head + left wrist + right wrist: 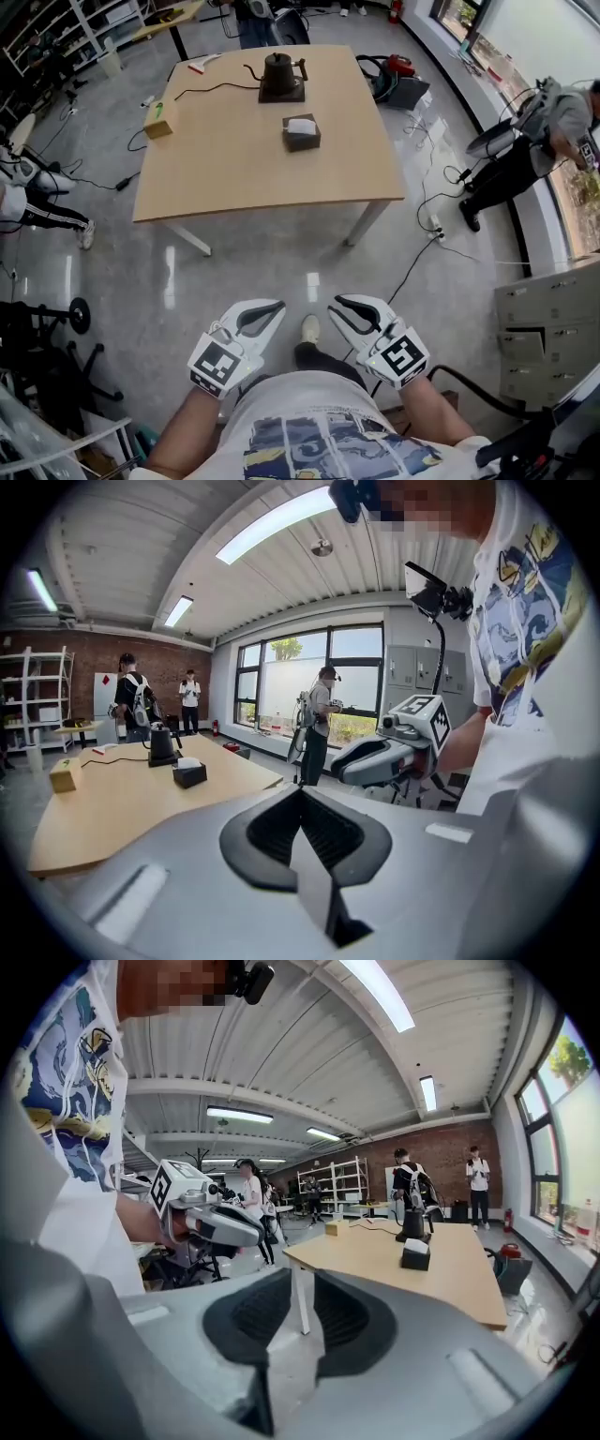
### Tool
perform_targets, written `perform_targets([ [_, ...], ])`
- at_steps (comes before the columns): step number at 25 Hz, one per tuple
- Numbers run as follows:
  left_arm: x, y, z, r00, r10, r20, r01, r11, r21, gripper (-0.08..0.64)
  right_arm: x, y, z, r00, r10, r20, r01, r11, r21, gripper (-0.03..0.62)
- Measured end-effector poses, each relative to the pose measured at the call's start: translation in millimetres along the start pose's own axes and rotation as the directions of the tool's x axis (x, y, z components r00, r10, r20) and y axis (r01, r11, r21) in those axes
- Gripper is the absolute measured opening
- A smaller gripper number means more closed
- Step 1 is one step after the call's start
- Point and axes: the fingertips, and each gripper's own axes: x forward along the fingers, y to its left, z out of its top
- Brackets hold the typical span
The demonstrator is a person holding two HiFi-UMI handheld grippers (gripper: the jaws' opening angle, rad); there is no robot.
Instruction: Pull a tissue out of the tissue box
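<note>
Head view, looking down: tissue box w/ white tissue poking up sits on wooden table, near a black kettle — well ahead of both grippers. Left gripper jaws closed, empty; right gripper jaws slightly apart, nothing between — both over bare floor.

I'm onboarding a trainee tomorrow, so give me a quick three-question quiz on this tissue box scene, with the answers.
1. True or false: the tissue box sits on the table nearer the person than the kettle.
2. Which has its jaws apart, the left gripper or the right gripper?
3. What is between the right gripper's jaws? A: the tissue box. B: nothing. C: the kettle.
Key: 1 true; 2 the right gripper; 3 B.
</note>
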Motion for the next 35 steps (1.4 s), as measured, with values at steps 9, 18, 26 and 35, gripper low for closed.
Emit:
perform_targets([
  [9, 59.4, 61.2, 34.2, 0.999, 0.042, 0.006, -0.042, 0.999, -0.004, 0.002, 36.2, -92.0, 5.1, 1.000, 0.017, -0.025, -0.017, 1.000, -0.010, 0.066],
  [18, 88.1, 130.4, 30.6, 1.000, 0.015, -0.011, -0.016, 1.000, -0.014, 0.002, 101.5, -146.1, 22.1, 0.999, -0.022, -0.045, 0.020, 0.999, -0.040, 0.067],
  [26, 115.3, 209.9, 52.4, 0.997, -0.083, 0.003, 0.083, 0.996, 0.016, 0.002, 167.8, -206.9, 43.5, 0.989, -0.111, -0.099, 0.099, 0.989, -0.113, 0.077],
  [35, 112.1, 279.7, 52.4, 0.986, -0.164, -0.002, 0.164, 0.986, 0.025, 0.002, 244.4, -258.9, 46.2, 0.966, -0.179, -0.185, 0.144, 0.971, -0.190, 0.081],
])
